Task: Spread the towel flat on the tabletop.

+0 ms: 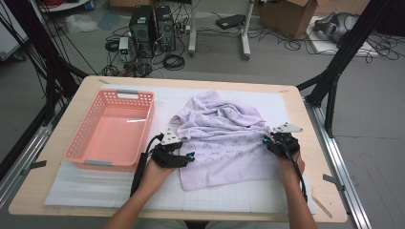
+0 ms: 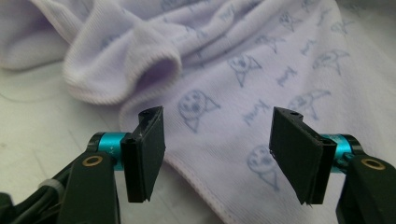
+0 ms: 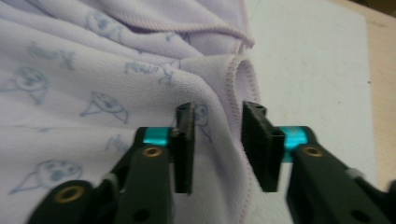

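Lilac towel [image 1: 224, 143] w/ cat print lies crumpled on white mat [image 1: 95, 188], centre of table [image 1: 305, 143], just right of pink basket [image 1: 112, 129]. We see left gripper [image 1: 190, 157] at towel's left edge, jaws wide apart, cloth edge beneath them, pads not pressing. Right gripper [image 1: 266, 141] at towel's right edge; jaws narrow, straddling raised hem fold [image 3: 233, 79], small gap each side, so no grip we can confirm.
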Available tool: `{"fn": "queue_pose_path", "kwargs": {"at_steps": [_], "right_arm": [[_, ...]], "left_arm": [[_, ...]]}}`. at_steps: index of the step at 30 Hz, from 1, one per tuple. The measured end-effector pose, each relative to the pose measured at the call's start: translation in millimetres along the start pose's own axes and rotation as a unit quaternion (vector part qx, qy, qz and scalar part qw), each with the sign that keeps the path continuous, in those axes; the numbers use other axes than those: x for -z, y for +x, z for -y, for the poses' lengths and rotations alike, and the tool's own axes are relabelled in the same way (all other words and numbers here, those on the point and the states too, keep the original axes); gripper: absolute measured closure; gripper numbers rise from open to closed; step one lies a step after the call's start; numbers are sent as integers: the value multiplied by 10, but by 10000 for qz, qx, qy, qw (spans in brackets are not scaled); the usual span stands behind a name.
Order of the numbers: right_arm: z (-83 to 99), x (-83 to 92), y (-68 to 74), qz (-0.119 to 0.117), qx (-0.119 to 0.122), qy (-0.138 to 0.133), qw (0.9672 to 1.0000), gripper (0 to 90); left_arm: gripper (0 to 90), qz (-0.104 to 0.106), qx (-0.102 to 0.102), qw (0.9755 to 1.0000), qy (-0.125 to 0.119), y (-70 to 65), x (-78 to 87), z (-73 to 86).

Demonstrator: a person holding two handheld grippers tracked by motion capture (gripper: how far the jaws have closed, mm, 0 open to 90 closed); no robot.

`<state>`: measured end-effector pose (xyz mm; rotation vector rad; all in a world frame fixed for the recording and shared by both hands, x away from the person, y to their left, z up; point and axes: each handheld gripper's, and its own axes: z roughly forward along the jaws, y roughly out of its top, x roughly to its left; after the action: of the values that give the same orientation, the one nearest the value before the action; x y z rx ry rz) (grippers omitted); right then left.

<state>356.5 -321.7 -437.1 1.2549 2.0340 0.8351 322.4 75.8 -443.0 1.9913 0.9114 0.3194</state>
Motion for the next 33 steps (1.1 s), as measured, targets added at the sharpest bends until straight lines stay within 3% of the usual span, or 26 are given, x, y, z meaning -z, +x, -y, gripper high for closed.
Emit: {"fn": "queue_pose_path", "kwargs": {"at_steps": [4, 7, 9, 11, 12, 14, 17, 23, 26, 31, 33], "right_arm": [[77, 220, -31, -195, -155, -243, 9994, 559], [169, 337, -26, -436, -75, -253, 9987, 539], [231, 398, -1, -598, -81, -213, 9979, 530], [291, 436, 18, -711, -90, -258, 9971, 528], [310, 444, 32, -787, -98, -243, 9966, 528], [328, 456, 53, -837, -12, -192, 9963, 528], [349, 474, 72, -923, 40, -167, 9956, 528], [429, 564, 65, -1018, -86, -55, 9947, 527], [468, 582, 96, -1077, -85, 40, 9941, 523], [492, 523, 156, -1144, 2, 233, 9932, 521], [499, 508, 155, -1165, -43, 236, 9929, 515]], "left_arm": [[363, 92, -15, 9998, 179, -28, -33, 84], [385, -52, -213, 9995, 240, -79, -44, 79], [502, -222, -526, 9980, 267, -113, -36, 81], [767, -169, -509, 9981, 313, -95, -8, 76], [855, -127, -464, 9983, 320, -77, 0, 76], [869, -204, -378, 9985, 338, -53, 18, 72], [873, -434, -316, 9980, 340, 4, 58, 79], [874, -793, -177, 9963, 268, 114, 127, 77], [860, -837, -140, 9962, 195, 131, 127, 93], [519, -736, 134, 9971, 161, 149, 111, 141], [469, -680, 145, 9975, 153, 139, 120, 158]]}}
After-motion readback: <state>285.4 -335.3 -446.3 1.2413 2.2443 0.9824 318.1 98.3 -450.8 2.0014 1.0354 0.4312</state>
